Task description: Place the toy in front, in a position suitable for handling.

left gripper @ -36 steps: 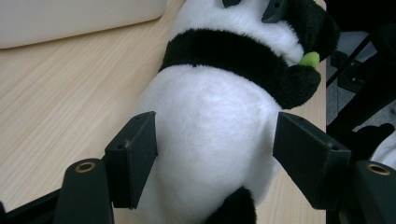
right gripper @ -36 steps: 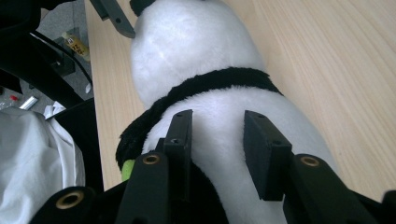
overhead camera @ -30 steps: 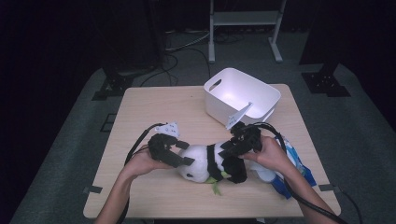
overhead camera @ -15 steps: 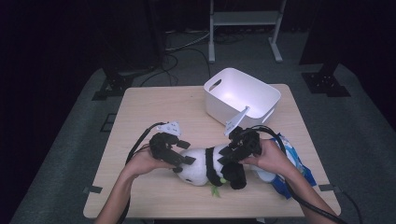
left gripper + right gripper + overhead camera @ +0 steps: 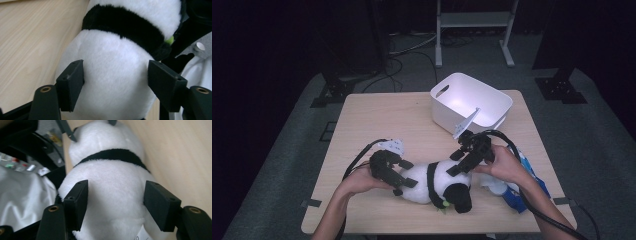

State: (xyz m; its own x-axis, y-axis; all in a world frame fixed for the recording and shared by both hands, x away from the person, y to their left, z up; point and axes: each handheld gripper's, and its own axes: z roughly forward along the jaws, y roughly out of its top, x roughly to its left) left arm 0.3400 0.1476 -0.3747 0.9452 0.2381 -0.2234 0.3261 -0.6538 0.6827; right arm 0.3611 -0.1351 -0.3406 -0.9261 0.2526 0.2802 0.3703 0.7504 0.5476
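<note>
A black and white plush panda lies on its side on the wooden table, near the front edge. My left gripper grips its white rear end; in the left gripper view the pads press into the plush panda, though the jaws have just eased a little wider. My right gripper sits over the head end. Its jaws have just been opening, and in the right gripper view they stand either side of the white panda without squeezing it.
A white plastic bin stands at the back right of the table, just behind my right gripper. A blue and white packet and white wrapping lie under the right hand by the table's right edge.
The right gripper's jaws have spread apart around the panda's head end. The panda and both hands have hardly shifted.
</note>
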